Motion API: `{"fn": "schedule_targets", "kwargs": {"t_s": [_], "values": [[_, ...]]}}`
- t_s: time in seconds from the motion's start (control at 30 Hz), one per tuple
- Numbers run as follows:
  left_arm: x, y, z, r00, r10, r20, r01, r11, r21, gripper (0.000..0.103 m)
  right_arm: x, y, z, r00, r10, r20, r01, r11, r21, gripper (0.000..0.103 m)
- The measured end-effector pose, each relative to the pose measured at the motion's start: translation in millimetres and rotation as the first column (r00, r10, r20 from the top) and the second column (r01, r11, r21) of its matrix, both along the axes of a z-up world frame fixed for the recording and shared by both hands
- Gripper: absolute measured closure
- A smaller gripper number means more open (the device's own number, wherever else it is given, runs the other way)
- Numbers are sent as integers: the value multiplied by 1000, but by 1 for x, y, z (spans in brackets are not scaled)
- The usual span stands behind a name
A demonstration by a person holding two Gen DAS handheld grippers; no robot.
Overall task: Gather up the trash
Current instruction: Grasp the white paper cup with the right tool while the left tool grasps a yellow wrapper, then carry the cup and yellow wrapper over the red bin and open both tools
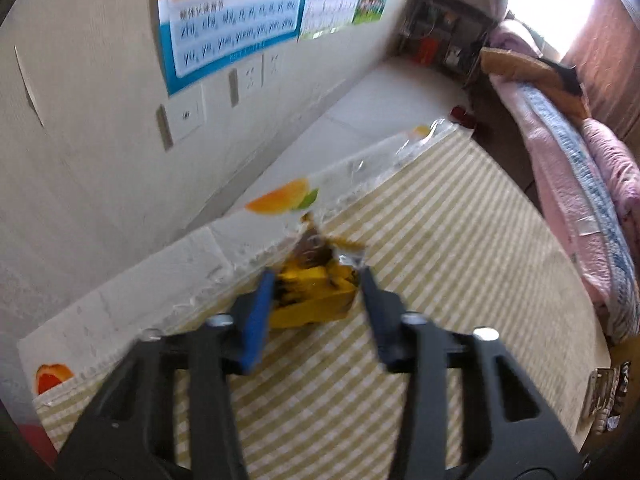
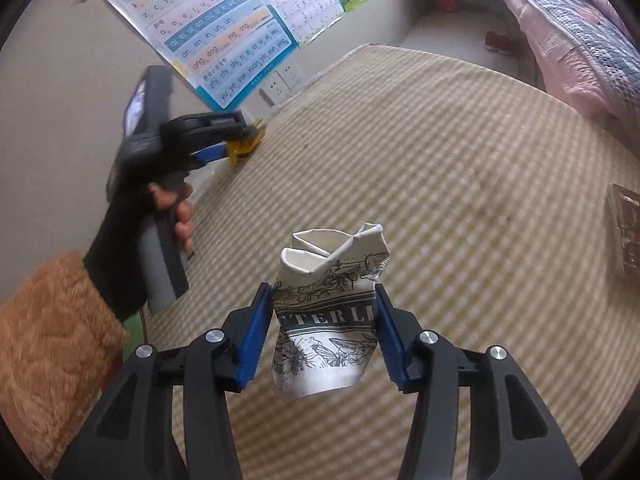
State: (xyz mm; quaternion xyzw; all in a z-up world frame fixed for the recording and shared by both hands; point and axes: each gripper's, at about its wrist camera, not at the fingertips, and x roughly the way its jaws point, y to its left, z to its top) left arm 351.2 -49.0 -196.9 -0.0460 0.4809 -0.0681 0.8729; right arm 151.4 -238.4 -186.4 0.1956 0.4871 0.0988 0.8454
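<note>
Your left tongs (image 1: pixel 318 280) are down at the far edge of the table (image 1: pixel 460 240), next to the wall, with a yellow wrapper (image 1: pixel 316 296) sitting between the blue pads (image 1: pixel 256 316). The left pad touches the wrapper's side, but a sliver of gap shows at the right pad, and the picture is blurred, so you cannot tell whether the tongs have truly clenched on it. The wrapper lies on the yellow-and-white checked cloth, right against a strip of clear plastic sheet (image 1: pixel 360 168) printed with orange slices that runs along the table's edge. Your right tongs (image 2: pixel 324 292) are clenched on a crumpled white paper cup (image 2: pixel 328 320) with dark line drawings and lettering; both blue pads press its sides, its crushed rim points away from you, and it hangs above the checked cloth near the middle of the table. From the right wrist view your left hand (image 2: pixel 176 216), in a dark glove with a fuzzy brown sleeve (image 2: pixel 52 340), grips the left tool's handle. A dark box (image 2: pixel 626 232) lies at the table's right edge. Alphabet posters (image 2: pixel 224 36) hang on the wall, and a pink quilt (image 1: pixel 580 184) lies beyond the table.
</note>
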Motion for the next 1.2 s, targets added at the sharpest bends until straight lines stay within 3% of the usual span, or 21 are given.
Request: {"fn": "schedule_targets", "kwargs": {"t_s": [0.13, 0.2, 0.37, 0.6, 0.73, 0.9, 1.2], "values": [[-22, 9, 11, 999, 14, 29, -14, 1000, -4, 68, -5, -5, 9, 1000, -8, 19, 8, 1000, -3, 54], [-43, 13, 25, 998, 23, 64, -21, 999, -39, 68, -8, -8, 12, 1000, -16, 24, 16, 1000, -3, 54], [-130, 24, 60, 992, 13, 129, 2, 993, -114, 68, -26, -5, 28, 998, -1, 61, 3, 1000, -31, 54], [-220, 35, 72, 994, 6, 107, 8, 991, -136, 68, -57, 15, 48, 995, 46, 92, -41, 998, -54, 54], [-262, 52, 71, 994, 60, 95, -43, 984, -175, 68, -69, 28, 57, 992, 70, 104, -64, 996, -69, 54], [-294, 61, 65, 995, 67, 77, -53, 983, -174, 68, -79, 47, 69, 989, 96, 114, -87, 992, -87, 54], [-309, 104, 79, 981, 150, 127, -125, 975, -185, 68, -88, 82, 79, 979, 166, 118, -151, 980, -128, 54]]}}
